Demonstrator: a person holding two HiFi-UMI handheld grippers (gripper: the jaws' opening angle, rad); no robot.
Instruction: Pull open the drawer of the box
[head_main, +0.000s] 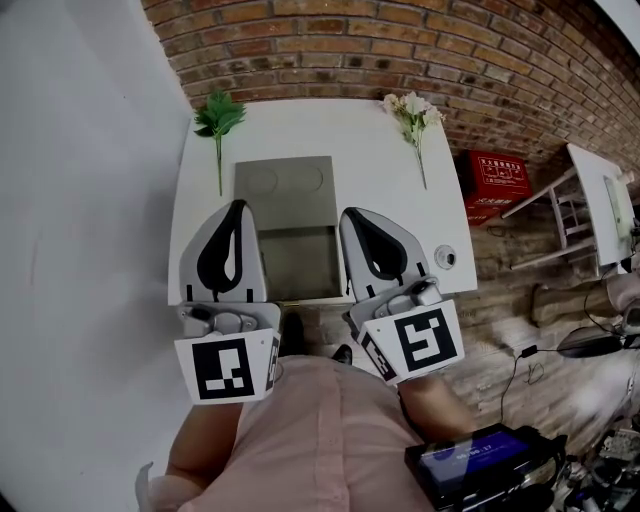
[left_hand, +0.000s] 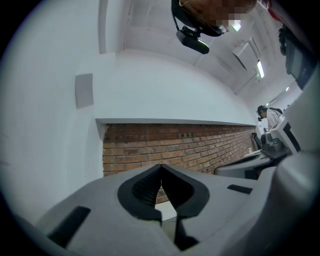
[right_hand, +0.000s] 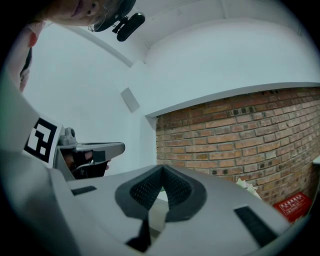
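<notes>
A grey box (head_main: 285, 188) stands in the middle of the white table (head_main: 380, 160), with two round marks on its top. Its drawer (head_main: 298, 262) sticks out toward the table's near edge, and its inside looks bare. My left gripper (head_main: 238, 205) hovers at the drawer's left side and my right gripper (head_main: 351, 212) at its right side. Both are shut with nothing between the jaws. In the left gripper view the left gripper (left_hand: 161, 166) tilts up at the brick wall. In the right gripper view the right gripper (right_hand: 161, 168) does the same.
A green sprig (head_main: 218, 115) lies at the table's back left and white flowers (head_main: 413, 112) at the back right. A small round object (head_main: 445, 257) sits near the right front corner. A red crate (head_main: 495, 185) and a white rack (head_main: 590, 205) stand on the floor to the right.
</notes>
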